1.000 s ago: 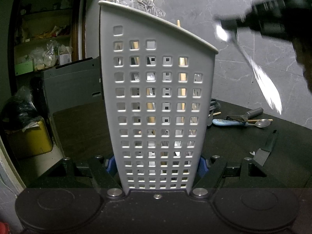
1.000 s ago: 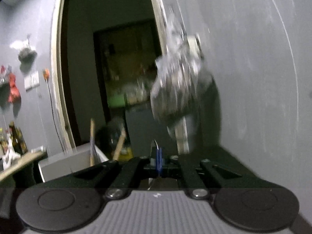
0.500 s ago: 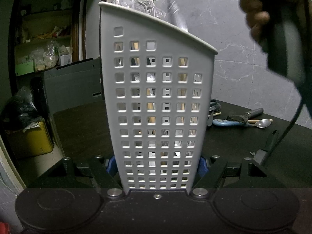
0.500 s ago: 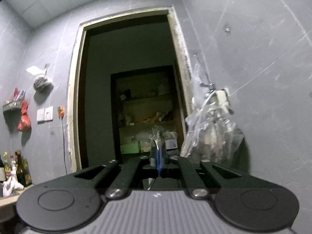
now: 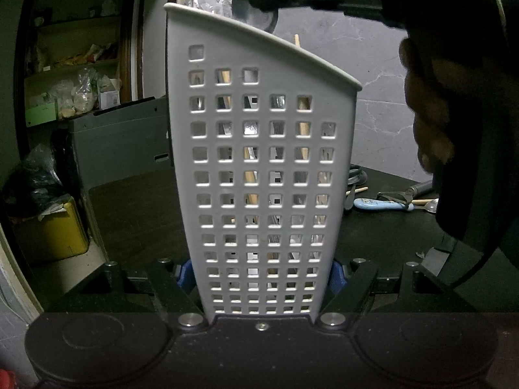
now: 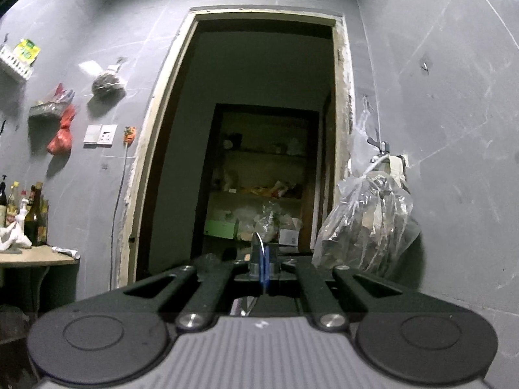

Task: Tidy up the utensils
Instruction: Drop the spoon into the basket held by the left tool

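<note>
- The right gripper has its jaws pressed together on a thin metal utensil, seen edge-on, its type unclear.
- Ahead, a dark doorway opens onto cluttered shelves.
- A clear plastic bag hangs on the grey wall at right.
- Bottles stand on a bench at far left.
</note>
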Motion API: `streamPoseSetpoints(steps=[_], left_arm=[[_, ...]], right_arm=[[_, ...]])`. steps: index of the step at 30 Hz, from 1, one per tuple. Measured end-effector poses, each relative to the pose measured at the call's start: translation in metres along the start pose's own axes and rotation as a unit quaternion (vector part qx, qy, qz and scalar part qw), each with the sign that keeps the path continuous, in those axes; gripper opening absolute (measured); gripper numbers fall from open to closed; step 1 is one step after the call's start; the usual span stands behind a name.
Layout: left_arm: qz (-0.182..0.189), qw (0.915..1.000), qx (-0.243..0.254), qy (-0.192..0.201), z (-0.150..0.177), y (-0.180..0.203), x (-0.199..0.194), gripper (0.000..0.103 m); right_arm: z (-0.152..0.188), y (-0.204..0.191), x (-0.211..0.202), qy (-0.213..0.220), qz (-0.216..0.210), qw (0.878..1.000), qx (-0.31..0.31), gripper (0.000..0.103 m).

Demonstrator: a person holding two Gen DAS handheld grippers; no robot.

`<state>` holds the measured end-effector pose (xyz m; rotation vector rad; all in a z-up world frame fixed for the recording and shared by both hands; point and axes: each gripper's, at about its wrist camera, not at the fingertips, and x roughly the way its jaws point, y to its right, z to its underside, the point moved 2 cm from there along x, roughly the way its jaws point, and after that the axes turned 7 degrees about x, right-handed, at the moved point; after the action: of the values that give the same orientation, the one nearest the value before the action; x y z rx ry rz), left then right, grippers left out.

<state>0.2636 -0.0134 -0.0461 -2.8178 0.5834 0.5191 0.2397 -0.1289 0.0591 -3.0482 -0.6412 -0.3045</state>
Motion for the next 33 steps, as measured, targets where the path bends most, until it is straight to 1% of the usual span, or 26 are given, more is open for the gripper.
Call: streamPoseSetpoints(steps=[6,18,20,22,23,25,26,29,31,32,33], left_arm=[[0.0,1.0,0.0,0.0,0.0,0.0,0.0,0.076],[-0.001,1.0,0.0,0.0,0.0,0.0,0.0,0.076],[-0.001,1.0,0.001,0.0,0.0,0.0,0.0,0.076],[0.0,1.0,0.0,0.0,0.0,0.0,0.0,0.076],[-0.001,1.0,0.001,0.0,0.0,0.0,0.0,0.076],[-0.001,1.0,0.001,0.0,0.0,0.001,0.0,0.076],[-0.001,1.0,0.001,0.0,0.0,0.001,0.0,0.076],[-0.001,1.0,0.001,0.0,0.0,0.001,0.0,0.076],[-0.001,1.0,0.001,0.0,0.0,0.001,0.0,0.076],[0.0,1.0,0.001,0.0,0.0,0.001,0.0,0.076],[-0.001,1.0,0.001,0.0,0.0,0.001,0.0,0.076]], right_arm=[[0.013,-0.004,-0.003,-0.003,-0.006,1.0,-0.002,0.001],[0.024,-0.002,-0.004,-0.012,-0.014,1.0,0.01,0.002],[0.024,-0.001,-0.004,-0.015,-0.013,1.0,0.011,0.006],[0.024,0.0,-0.007,-0.019,-0.016,1.0,0.014,0.017],[0.023,0.001,-0.008,-0.02,-0.017,1.0,0.013,0.02],[0.022,0.002,-0.011,-0.023,-0.018,0.999,0.014,0.039],[0.021,0.004,-0.012,-0.026,-0.018,0.999,0.016,0.042],[0.016,0.007,-0.019,-0.03,-0.021,0.999,0.023,0.055],[0.012,0.01,-0.023,-0.034,-0.022,0.999,0.025,0.077],[0.01,0.012,-0.025,-0.037,-0.022,0.999,0.026,0.083],[0.008,0.014,-0.028,-0.039,-0.021,0.999,0.028,0.091]])
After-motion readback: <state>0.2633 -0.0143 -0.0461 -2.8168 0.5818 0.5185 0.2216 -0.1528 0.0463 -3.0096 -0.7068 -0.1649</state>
